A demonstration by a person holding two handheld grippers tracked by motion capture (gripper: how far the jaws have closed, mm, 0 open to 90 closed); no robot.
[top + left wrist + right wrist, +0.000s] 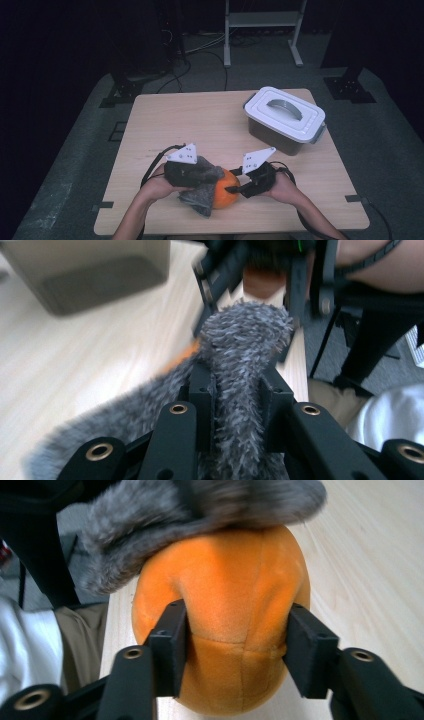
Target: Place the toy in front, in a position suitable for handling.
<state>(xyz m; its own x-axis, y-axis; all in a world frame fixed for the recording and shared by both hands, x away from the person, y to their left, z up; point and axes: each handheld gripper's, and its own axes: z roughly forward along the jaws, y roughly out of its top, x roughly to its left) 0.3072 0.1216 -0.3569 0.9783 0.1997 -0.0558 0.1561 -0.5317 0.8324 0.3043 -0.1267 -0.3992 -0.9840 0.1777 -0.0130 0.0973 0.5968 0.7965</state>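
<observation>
No readable writing. My left tongs clenched the grey cloth draped over the orange ball; right tongs gripped the ball, near the tabletop's front edge.

Black tools, grey three-cornered plates (dotted), brass screws, black cables.

Cloth drapes over ball (box behind).
</observation>
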